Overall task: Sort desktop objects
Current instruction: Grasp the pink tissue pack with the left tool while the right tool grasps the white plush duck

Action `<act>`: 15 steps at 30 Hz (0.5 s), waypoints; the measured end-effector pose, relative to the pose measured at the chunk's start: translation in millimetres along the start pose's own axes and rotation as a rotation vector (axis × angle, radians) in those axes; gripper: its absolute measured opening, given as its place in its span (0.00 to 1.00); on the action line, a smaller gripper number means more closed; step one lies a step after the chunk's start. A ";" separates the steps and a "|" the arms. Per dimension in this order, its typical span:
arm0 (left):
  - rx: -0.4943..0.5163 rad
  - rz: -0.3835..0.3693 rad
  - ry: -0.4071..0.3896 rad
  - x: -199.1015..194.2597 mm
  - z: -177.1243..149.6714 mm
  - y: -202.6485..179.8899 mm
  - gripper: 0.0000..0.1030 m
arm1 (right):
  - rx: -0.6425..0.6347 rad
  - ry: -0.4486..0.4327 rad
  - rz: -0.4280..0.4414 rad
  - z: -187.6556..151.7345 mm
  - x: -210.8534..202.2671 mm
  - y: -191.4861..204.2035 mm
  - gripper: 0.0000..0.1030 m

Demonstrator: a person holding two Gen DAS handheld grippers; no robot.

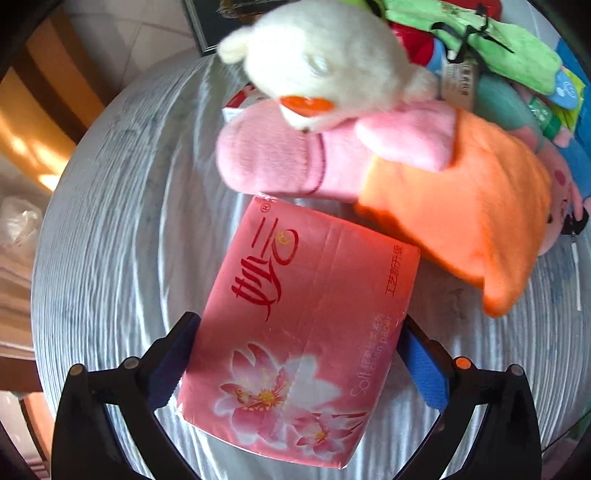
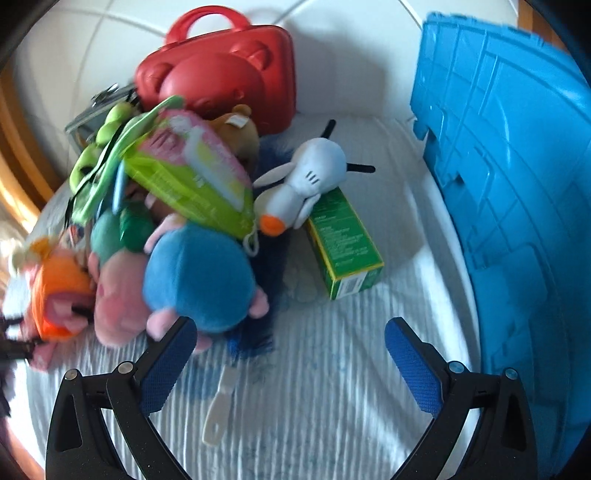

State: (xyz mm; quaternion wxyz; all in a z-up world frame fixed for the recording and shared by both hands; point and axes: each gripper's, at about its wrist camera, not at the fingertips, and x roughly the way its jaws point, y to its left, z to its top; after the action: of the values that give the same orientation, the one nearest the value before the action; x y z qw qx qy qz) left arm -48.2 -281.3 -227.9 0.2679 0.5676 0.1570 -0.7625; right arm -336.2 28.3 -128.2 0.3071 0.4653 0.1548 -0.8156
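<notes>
My left gripper (image 1: 295, 354) jaws straddle the pink plastic-wrapped tissue pack (image 1: 299, 332) wide, not gripping; closing may snag the orange plush toy (image 1: 461, 221) (right gripper (image 2: 290, 347) jaws wide, empty)

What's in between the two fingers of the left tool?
The pink tissue pack lies between the left tool's fingers, in the left wrist view. Whether they touch it is unclear.

A white ribbed cloth (image 1: 110, 221) spreads beneath and ahead of the left tongs (image 1: 299, 319). Wooden furniture (image 1: 44, 92), pale floor tiles (image 1: 140, 33) and crumpled clear plastic (image 1: 18, 221) lie far to their left. The same cloth runs under the right tongs (image 2: 291, 325).
</notes>
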 end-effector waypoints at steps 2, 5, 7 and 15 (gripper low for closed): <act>-0.038 0.013 0.002 -0.1 -1.3 5.0 1.00 | 0.019 -0.001 -0.011 14.7 4.0 -5.9 1.00; -0.113 0.039 0.003 0.6 -0.4 16.7 0.99 | 0.044 0.015 -0.002 42.3 17.5 -12.5 0.93; -0.175 0.055 0.008 0.7 2.4 28.7 0.99 | 0.063 0.035 -0.006 62.1 30.5 -15.6 0.87; -0.303 0.114 0.065 11.2 2.9 61.4 0.99 | 0.187 0.134 0.019 125.0 95.8 -25.9 0.82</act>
State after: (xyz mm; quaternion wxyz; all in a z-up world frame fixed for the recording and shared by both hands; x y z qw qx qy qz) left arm -16.8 -335.0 -233.6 0.3881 0.5529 0.2465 -0.6949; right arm -472.1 -53.4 -146.0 0.2591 0.5469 0.0936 -0.7906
